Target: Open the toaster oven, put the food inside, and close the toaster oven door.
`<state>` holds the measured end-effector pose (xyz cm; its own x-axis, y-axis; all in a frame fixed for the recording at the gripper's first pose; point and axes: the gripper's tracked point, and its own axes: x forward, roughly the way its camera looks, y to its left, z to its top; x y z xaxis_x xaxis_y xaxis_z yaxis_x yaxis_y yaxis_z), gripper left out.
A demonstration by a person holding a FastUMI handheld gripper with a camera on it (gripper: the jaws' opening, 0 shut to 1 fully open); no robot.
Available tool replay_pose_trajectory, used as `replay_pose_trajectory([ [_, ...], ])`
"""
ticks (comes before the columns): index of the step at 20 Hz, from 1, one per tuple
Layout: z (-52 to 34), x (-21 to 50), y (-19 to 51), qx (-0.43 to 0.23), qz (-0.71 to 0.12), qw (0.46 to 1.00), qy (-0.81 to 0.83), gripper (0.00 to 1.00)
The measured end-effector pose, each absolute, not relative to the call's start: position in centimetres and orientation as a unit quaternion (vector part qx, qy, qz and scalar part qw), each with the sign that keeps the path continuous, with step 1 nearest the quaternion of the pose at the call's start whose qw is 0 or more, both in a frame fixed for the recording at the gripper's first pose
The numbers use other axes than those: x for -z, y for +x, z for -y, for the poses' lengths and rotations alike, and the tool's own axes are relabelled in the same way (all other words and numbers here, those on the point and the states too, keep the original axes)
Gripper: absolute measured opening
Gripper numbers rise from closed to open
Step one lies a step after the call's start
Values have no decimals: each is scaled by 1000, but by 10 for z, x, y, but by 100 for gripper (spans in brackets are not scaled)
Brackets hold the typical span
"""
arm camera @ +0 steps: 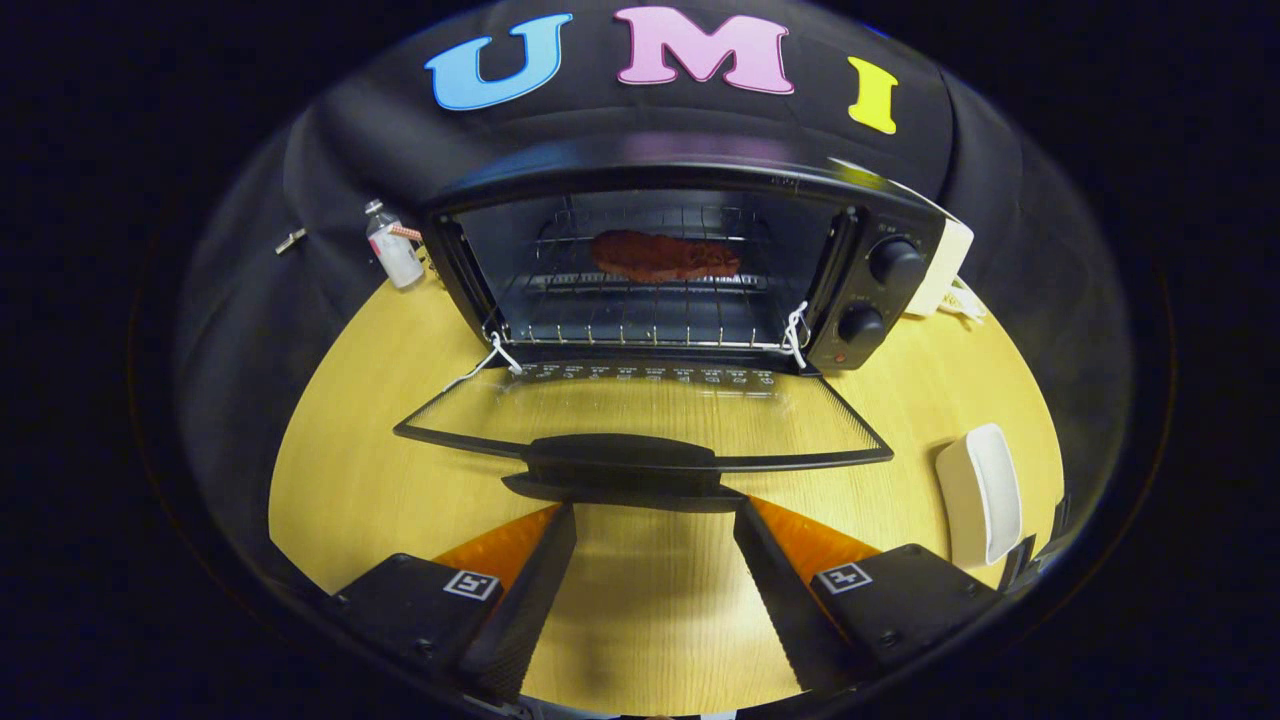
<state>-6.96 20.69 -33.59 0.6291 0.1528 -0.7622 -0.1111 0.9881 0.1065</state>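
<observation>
The gripper [655, 510] hangs with its fingers spread and nothing between them, over a pale wooden table [380, 470]. Just ahead of the fingertips is the handle of the toaster oven door [640, 420], dropped open and flat. Right of the door sits a white dish [985, 490]. Beyond the door, the toaster oven [680, 270] holds a reddish-brown food [665, 256], perhaps meat, on its rack. Left of the oven stands a small bottle [392, 245]
</observation>
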Motion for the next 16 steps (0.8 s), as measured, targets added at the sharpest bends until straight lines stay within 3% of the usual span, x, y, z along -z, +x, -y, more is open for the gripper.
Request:
replay_pose_trajectory([
  [16, -201, 269, -5, -63, -353, 933, 34, 97],
])
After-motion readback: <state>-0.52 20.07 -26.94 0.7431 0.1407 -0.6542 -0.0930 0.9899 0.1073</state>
